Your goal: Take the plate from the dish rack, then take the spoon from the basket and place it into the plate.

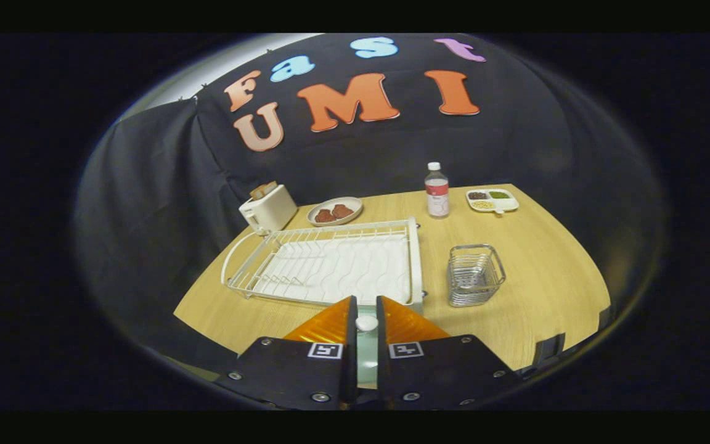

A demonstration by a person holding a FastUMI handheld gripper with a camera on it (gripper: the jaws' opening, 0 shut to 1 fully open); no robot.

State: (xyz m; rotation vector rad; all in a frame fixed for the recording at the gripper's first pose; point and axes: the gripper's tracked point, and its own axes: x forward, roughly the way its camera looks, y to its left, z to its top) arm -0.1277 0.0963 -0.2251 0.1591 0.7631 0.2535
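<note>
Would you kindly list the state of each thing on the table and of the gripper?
gripper: fingers nearly closed on a small white piece, likely the spoon's handle
dish rack: flat on the table, no dishes in it
basket: upright, contents hard to tell
bottle: upright, capped
toaster: bread in its slot
round plate: holds two brown pieces
divided tray: compartments filled
</note>
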